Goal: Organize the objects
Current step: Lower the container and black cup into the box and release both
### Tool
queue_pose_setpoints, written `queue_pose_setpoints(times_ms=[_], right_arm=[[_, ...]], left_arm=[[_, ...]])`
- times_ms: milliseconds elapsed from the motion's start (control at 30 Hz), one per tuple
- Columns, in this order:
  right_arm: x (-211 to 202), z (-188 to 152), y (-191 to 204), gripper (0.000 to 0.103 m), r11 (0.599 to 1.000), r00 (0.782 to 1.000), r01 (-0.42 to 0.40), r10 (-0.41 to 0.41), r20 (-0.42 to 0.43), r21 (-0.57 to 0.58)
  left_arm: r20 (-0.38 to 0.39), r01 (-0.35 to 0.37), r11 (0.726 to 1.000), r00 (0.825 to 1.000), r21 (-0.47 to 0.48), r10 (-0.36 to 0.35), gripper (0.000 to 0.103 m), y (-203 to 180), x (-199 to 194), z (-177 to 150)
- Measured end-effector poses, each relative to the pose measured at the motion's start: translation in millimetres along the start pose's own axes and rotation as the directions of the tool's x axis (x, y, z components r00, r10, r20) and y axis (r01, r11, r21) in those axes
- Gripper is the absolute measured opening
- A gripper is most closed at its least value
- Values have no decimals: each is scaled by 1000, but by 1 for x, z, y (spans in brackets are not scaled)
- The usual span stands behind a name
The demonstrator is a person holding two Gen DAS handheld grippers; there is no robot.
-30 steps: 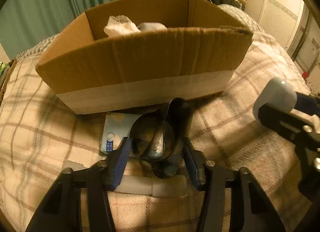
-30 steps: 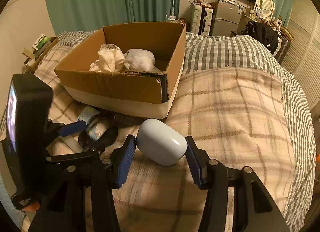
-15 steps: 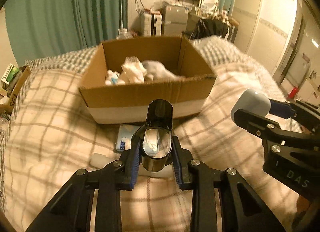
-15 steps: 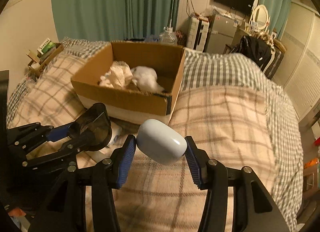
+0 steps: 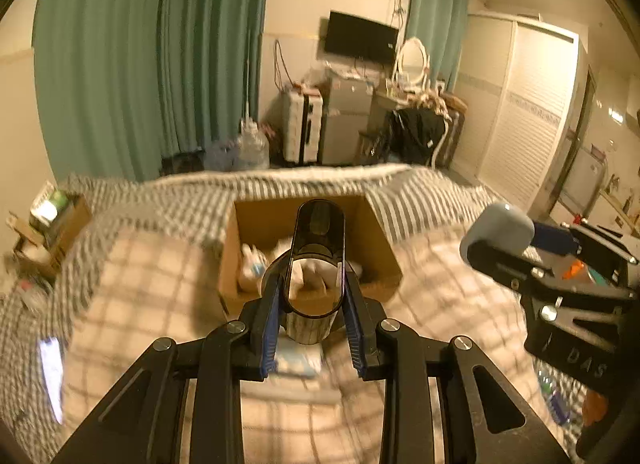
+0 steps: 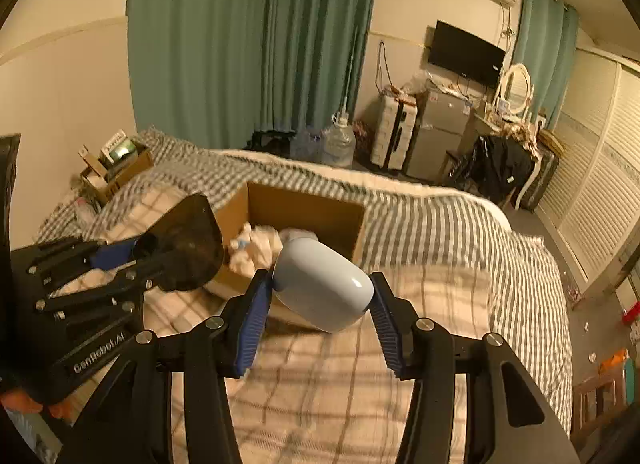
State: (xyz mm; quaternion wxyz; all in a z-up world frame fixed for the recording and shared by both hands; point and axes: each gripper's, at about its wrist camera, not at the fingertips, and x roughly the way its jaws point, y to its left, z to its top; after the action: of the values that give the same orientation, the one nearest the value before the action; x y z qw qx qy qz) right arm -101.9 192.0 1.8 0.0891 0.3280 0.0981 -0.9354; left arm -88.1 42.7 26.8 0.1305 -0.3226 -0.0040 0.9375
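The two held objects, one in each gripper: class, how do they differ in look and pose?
The dark scoop in the left gripper is smoky, see-through and open-mouthed; the pale blue case in the right gripper is opaque, closed and rounded. The dark scoop stands upright between its jaws; the pale blue case lies crosswise. Both are gripped in the air, near the cardboard box.
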Motion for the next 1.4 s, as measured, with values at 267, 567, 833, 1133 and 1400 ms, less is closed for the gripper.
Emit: queue_pose_setpoints(times_ms=[267,567,833,1133,1400], right_arm=[[26,62,0,49,1000,1000,-21,21,21,-11],[144,95,-5,48,1000,995,-18,18,-94,3],[243,57,-5,48,999,979,-23,18,-205,-22],[256,45,-9,48,999,988,-49,52,-144,25],[175,74,-24,78,998,999,-21,22,-32,58]], left_arm=[[34,-11,1000,999,-3,11,29,16,27,56],[-76,-18,1000,997,1,18,29,34,135,63],[-194,-15,1000,981,-1,15,29,42,210,24],[-199,6,1000,980,-12,-8,32,47,213,13],[-108,-58,998,992,14,60,84,46,144,28]])
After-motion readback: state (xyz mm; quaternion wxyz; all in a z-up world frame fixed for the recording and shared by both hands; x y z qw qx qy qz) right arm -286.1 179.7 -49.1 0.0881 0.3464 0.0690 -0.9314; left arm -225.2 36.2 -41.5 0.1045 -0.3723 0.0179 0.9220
